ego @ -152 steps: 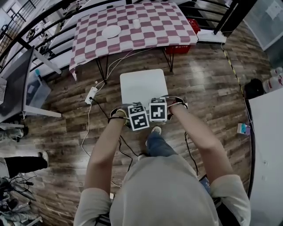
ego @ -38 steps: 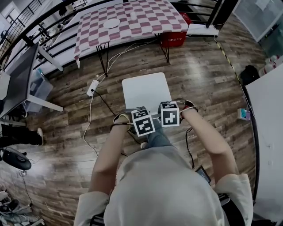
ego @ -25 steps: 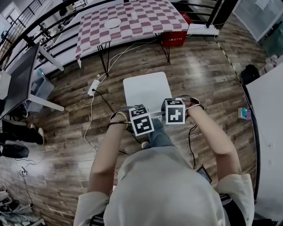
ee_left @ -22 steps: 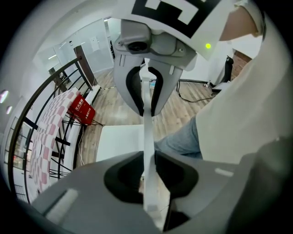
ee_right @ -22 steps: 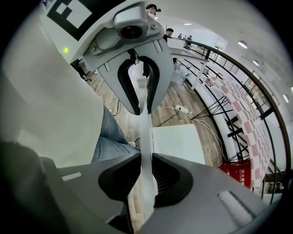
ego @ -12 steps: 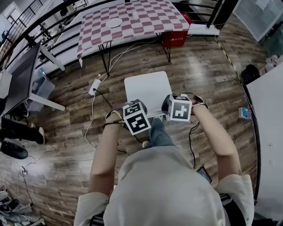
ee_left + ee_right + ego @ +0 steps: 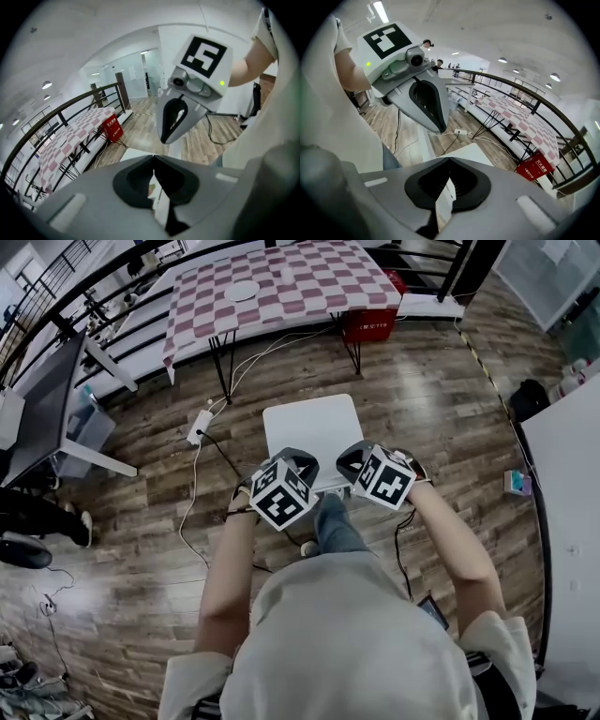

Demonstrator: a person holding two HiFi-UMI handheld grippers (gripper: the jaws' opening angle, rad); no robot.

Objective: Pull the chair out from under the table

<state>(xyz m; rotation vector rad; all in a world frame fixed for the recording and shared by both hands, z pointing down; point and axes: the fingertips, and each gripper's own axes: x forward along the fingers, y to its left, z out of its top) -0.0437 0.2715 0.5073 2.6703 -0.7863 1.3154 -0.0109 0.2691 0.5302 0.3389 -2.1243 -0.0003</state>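
Head view: left gripper [image 7: 300, 459] and right gripper [image 7: 347, 460], fingers closed on nothing, hide the near corners of the chair [image 7: 309, 423].

The chair [image 7: 309, 427] stands at your 12 o'clock, well apart from the table [image 7: 309, 296] beyond it, also at 12. A plate [image 7: 242, 291] lies on the table. A crate [image 7: 367, 323] sits by its right end, at 1. A power strip [image 7: 200, 427] lies at 11.
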